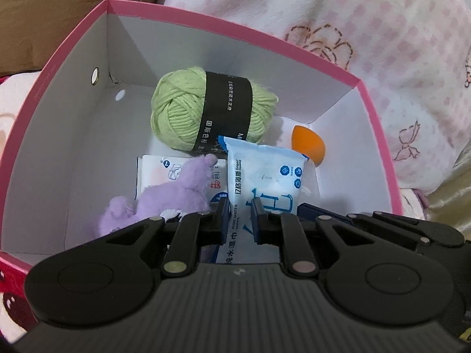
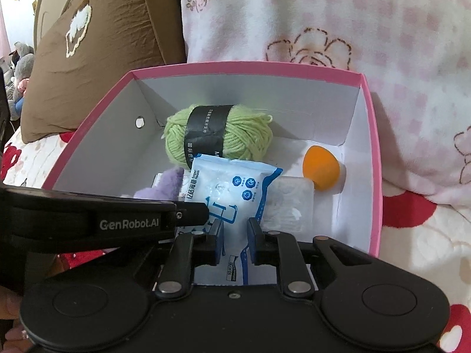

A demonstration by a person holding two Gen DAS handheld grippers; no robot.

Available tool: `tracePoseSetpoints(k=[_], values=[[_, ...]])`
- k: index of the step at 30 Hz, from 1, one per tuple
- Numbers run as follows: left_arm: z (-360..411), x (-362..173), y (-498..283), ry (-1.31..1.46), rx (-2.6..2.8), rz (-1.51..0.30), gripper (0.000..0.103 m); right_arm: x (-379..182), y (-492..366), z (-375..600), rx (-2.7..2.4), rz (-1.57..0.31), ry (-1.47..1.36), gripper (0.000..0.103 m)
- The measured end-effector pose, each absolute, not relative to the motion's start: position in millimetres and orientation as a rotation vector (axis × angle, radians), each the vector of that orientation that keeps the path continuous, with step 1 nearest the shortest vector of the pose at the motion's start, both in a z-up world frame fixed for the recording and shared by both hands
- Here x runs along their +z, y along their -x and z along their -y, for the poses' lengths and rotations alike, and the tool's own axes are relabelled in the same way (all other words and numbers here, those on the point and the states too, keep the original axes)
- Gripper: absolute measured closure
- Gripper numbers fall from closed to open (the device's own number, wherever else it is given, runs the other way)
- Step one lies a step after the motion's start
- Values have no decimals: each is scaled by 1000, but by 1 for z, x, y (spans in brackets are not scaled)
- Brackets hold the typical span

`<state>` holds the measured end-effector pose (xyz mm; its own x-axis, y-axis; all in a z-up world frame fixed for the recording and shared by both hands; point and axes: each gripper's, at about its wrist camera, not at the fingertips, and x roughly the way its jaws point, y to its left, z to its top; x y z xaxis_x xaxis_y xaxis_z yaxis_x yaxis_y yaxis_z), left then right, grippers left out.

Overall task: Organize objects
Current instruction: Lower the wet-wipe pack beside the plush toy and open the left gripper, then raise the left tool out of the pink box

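My left gripper [image 1: 239, 210] bears "GenRobot.AI" on its side, seen from the right wrist; the wet-wipes pack [image 1: 265, 173] reads "PURE WATER WIPES" beside blue Chinese characters, and the green yarn ball [image 1: 206, 108] wears a black band of white print too small to read. Both my left gripper and my right gripper [image 2: 235, 229] stand drawn in as narrow as they go over the pack's near end, though I cannot tell whether the pads pinch it. The pack lies inside the pink box [image 1: 73, 41], beside the purple plush toy [image 1: 176, 191], the orange sponge [image 1: 307, 145] and a tissue packet [image 1: 160, 173].
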<state>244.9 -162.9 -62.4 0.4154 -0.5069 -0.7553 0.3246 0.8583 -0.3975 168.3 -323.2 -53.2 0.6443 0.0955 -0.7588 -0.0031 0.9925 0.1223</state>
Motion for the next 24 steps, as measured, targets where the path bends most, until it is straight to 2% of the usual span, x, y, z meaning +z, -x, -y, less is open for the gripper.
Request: tracePoseSetpoints(k=[8, 10, 13, 18, 24], values=[[156, -43, -241, 171, -531, -1060, 86, -53, -163, 318, 39, -850, -113, 78], [151, -30, -236, 155, -542, -1053, 86, -43, -154, 316, 46, -827, -115, 78], [143, -13, -230, 157, -549, -1049, 86, -26, -141, 317, 77, -790, -147, 73], [127, 17, -215, 162, -541, -1034, 86, -3, -125, 316, 86, -779, -179, 72], [114, 54, -189, 156, -534, -990, 86, 36, -100, 293, 94, -732, -93, 66]])
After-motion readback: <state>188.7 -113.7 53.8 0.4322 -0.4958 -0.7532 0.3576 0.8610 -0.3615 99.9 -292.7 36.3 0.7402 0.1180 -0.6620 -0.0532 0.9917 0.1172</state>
